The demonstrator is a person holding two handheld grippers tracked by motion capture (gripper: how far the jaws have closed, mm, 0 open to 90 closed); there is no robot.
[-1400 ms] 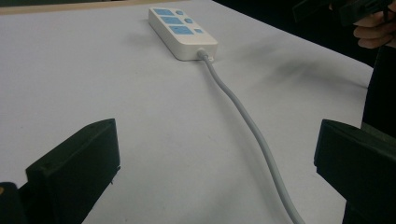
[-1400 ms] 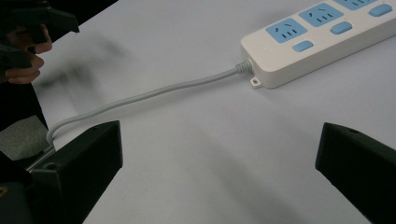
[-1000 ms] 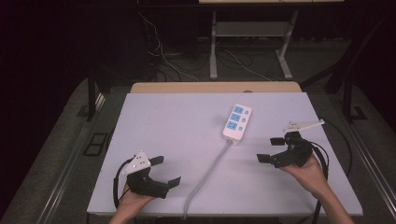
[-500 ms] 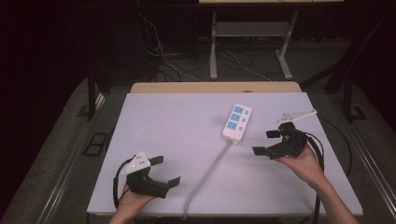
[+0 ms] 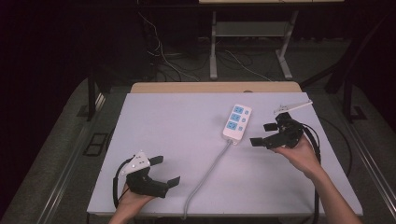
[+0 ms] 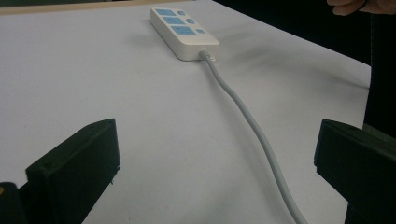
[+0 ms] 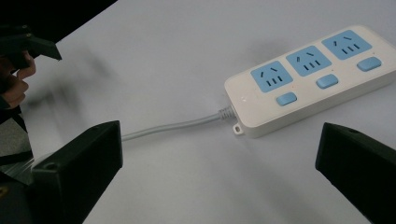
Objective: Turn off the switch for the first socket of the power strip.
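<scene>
A white power strip [image 5: 236,122] with three blue sockets and blue switches lies on the white table [image 5: 177,126], right of centre. Its grey cable [image 5: 208,172] runs toward the table's front edge. My right gripper [image 5: 263,135] is open, held just right of the strip's cable end, jaws pointing at it; in the right gripper view the power strip [image 7: 308,77] lies close ahead between the jaws. My left gripper [image 5: 164,171] is open near the front left, resting low on the table. In the left gripper view the power strip [image 6: 183,31] is far ahead and the cable [image 6: 252,126] passes between the jaws.
A wooden strip [image 5: 215,87] borders the table's far edge. Behind it stand a metal table frame [image 5: 252,42] and loose floor cables [image 5: 168,56]. A floor rail [image 5: 70,158] runs along the left side.
My right gripper has moved forward and left, closing in on the power strip's cable end. The left gripper has stayed put.
</scene>
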